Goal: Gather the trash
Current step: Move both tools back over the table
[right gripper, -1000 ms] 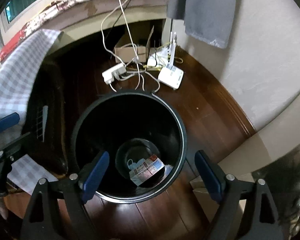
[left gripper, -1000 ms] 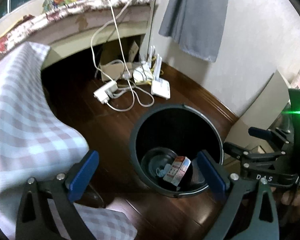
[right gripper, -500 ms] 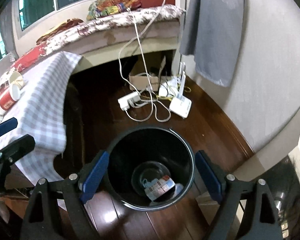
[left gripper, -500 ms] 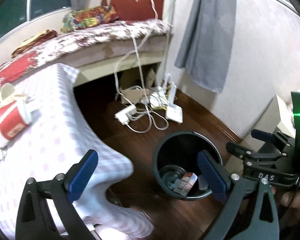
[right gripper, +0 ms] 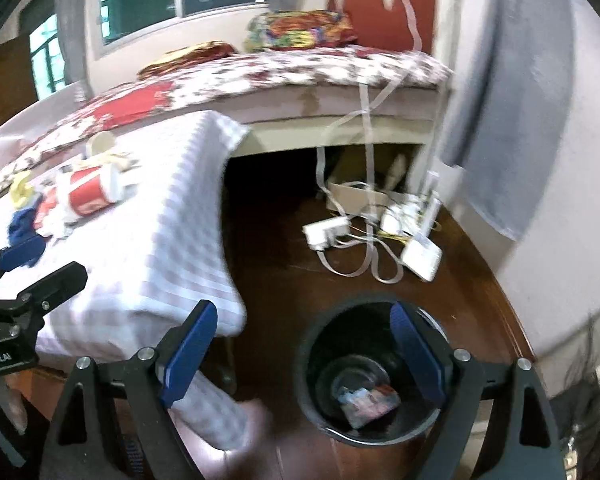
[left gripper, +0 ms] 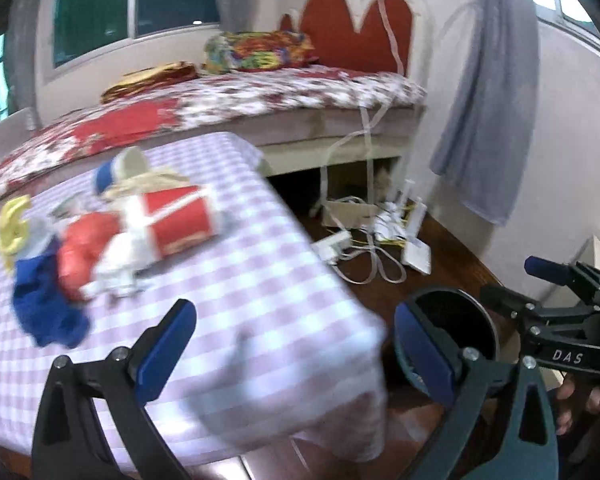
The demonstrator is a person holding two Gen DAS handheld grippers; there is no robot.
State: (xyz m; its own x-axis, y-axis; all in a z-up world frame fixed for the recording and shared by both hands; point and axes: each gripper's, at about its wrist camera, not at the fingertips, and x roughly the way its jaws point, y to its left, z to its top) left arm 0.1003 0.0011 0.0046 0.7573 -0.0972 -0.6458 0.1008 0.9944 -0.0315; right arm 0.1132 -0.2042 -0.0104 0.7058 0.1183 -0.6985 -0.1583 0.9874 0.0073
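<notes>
Both views have swung up from the bin to the checked table; left wrist: left gripper (left gripper: 296, 344) gapes empty short of the red paper cup (left gripper: 180, 220) among wrappers; light, crushable, best pinched across its middle; right wrist: right gripper (right gripper: 304, 352) wide open, empty above the black bin (right gripper: 320, 404), carton inside.

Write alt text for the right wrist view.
The open right gripper hangs empty above a black bin on a wood floor, a crumpled packet at its bottom. To the left, a checked table holds a red cup and wrappers; the bed lies beyond.
</notes>
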